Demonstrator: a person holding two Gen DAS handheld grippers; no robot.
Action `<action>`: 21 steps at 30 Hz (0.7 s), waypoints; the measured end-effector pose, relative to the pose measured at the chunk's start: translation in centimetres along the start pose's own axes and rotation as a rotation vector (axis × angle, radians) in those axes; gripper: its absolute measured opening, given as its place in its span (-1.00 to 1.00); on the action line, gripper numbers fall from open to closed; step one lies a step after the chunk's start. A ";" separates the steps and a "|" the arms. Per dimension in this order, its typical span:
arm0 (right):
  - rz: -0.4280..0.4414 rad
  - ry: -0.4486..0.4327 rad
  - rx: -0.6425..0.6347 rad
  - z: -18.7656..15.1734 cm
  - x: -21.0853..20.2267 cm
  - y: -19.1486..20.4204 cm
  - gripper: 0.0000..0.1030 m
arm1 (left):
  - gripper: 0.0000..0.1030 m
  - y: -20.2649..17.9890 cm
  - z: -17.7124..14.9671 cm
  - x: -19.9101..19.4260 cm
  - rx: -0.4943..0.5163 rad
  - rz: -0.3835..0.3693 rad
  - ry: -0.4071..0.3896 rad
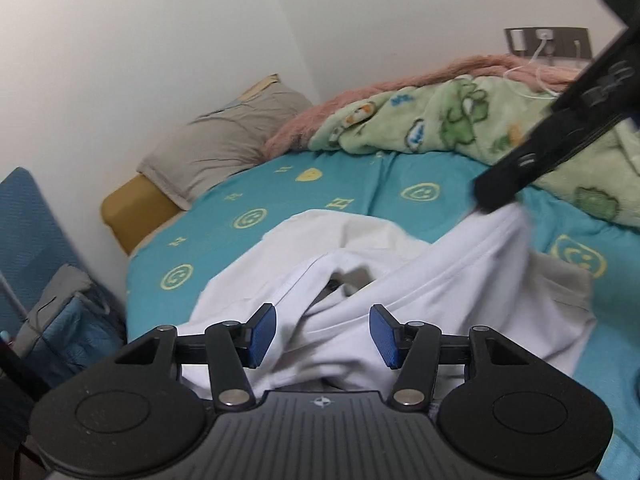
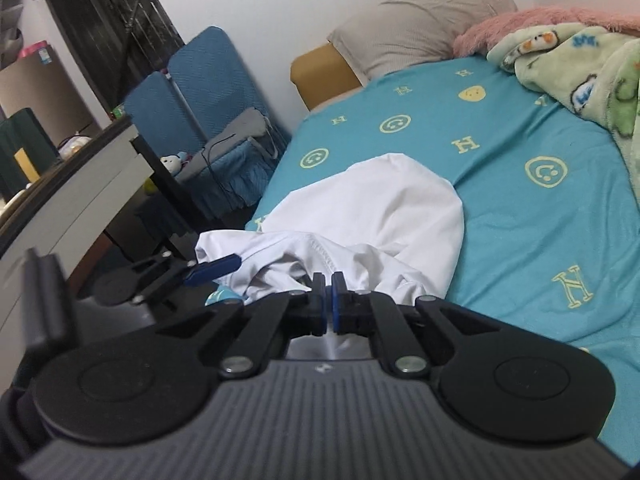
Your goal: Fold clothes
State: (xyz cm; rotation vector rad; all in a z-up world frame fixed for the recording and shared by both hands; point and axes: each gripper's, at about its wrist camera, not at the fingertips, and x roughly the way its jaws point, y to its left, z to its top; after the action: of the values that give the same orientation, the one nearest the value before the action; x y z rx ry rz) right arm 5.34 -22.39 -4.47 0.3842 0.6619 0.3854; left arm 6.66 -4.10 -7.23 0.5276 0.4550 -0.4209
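Observation:
A white garment (image 1: 360, 280) lies crumpled on the teal bed sheet (image 1: 352, 184). In the left wrist view my left gripper (image 1: 322, 336) hovers over the garment's near folds, jaws open, blue pads (image 1: 264, 334) well apart and pressing on nothing. My right gripper (image 1: 498, 194) comes in from the upper right and pinches a raised edge of the cloth. Seen from the right wrist, the right gripper (image 2: 330, 300) is shut with the white garment (image 2: 372, 208) bunched at its tips. The left gripper (image 2: 212, 270) shows at the cloth's left edge.
A grey pillow (image 1: 224, 140) sits at the bed's head. A green cartoon blanket (image 1: 460, 120) and a pink fluffy blanket (image 1: 400, 88) are piled along the wall. A blue folding chair with a bag (image 2: 208, 120) and a desk (image 2: 80, 176) stand left of the bed.

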 end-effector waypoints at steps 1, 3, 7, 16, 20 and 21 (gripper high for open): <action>0.000 0.004 -0.006 -0.2 -0.3 0.0 -0.90 | 0.03 0.0 0.0 0.0 0.000 0.010 -0.001; -0.001 0.072 -0.033 -1.3 0.1 -0.1 -0.90 | 0.00 0.2 0.1 0.2 0.004 0.018 0.004; -0.011 0.247 -0.085 -3.9 2.4 -0.3 -0.90 | -0.25 0.7 0.2 0.9 -0.012 -0.009 0.047; -0.039 0.207 -0.070 -3.7 2.8 -0.5 -0.87 | -0.23 -0.2 -0.3 1.2 0.105 -0.028 0.079; -0.034 0.165 -0.048 -3.2 2.3 -0.6 -0.86 | -0.16 -2.0 -1.1 2.1 0.205 0.017 0.126; -0.034 0.155 -0.044 -3.0 2.4 -0.7 -0.85 | -0.20 -2.0 -1.2 2.4 0.210 0.042 0.139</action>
State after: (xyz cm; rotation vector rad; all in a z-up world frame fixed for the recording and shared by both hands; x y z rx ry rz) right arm 5.21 -21.25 -8.21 0.3027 0.8087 0.3989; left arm 7.25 -5.63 -10.17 0.7717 0.5359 -0.3954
